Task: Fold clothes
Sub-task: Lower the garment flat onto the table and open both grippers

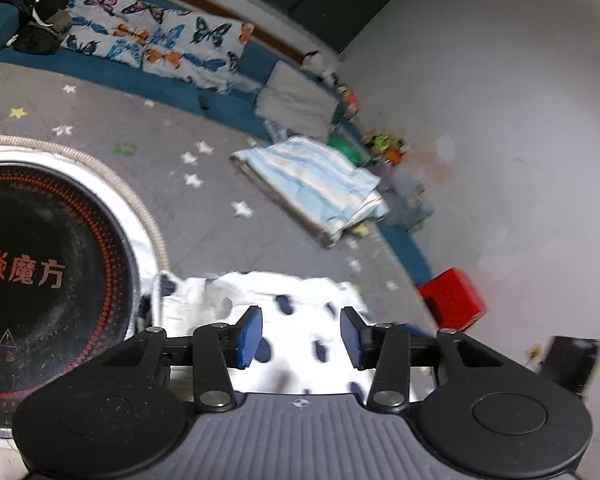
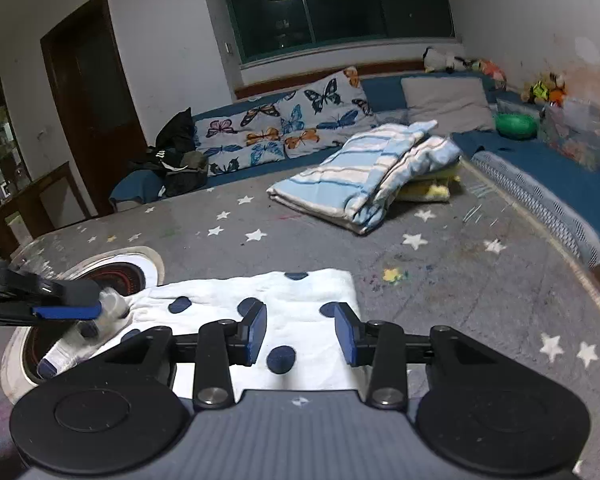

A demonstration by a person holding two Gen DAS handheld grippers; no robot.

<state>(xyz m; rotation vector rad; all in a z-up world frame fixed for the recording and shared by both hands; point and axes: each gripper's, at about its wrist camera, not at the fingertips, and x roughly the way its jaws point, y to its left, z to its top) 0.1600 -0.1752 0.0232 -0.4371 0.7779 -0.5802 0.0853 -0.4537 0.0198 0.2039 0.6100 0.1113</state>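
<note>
White garment with navy spots (image 2: pixel 292 320) lies flat on the grey star-print cover (image 2: pixel 460 280), directly below and ahead of the right gripper (image 2: pixel 300 334), whose blue pads stand wide apart and empty. Left gripper (image 1: pixel 301 338), likewise wide in its own view, reaches the garment's left edge, possibly touching a sleeve; round heater (image 1: pixel 52 264) just beyond

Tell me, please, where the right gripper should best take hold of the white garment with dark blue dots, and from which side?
Probably the far right corner of the white dotted garment: its edge lies flat and free on the grey star cloth. Bring the open right gripper from the right, one finger under the hem.
</note>
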